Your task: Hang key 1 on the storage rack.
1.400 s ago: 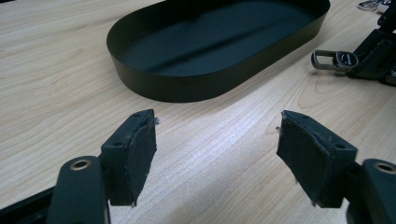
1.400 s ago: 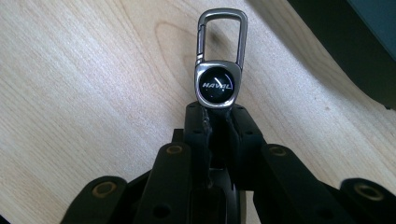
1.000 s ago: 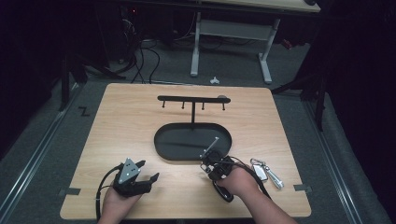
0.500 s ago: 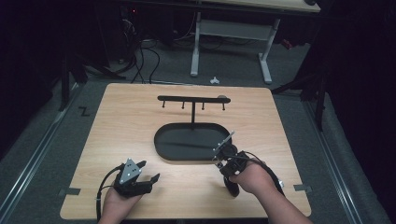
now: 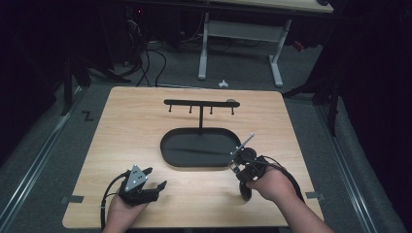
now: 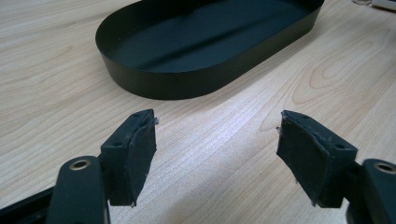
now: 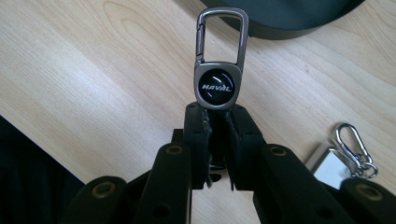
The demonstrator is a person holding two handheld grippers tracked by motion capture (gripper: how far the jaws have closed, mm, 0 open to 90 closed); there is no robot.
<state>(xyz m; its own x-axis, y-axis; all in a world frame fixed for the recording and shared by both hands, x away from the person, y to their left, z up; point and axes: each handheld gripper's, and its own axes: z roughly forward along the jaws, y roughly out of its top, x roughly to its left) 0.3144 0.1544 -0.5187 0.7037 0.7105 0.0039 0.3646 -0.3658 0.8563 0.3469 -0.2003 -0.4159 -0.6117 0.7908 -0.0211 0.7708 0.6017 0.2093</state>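
The right gripper is pinching a keychain by its lower end — carabiner loop pointing forward, lifted just short of the black tray. The step looks like carrying it to the hook rack; next, I'd say, it calls for threading the loop over a peg. The left gripper is resting spread and empty — another keychain is lying nearby.

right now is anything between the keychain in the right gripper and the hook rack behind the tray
Nothing visible blocks it. The right gripper holds the keychain above the table, beside the right end of the black tray. The hook rack rises from the tray beyond; the tray's low wall and the open air over it lie between them.
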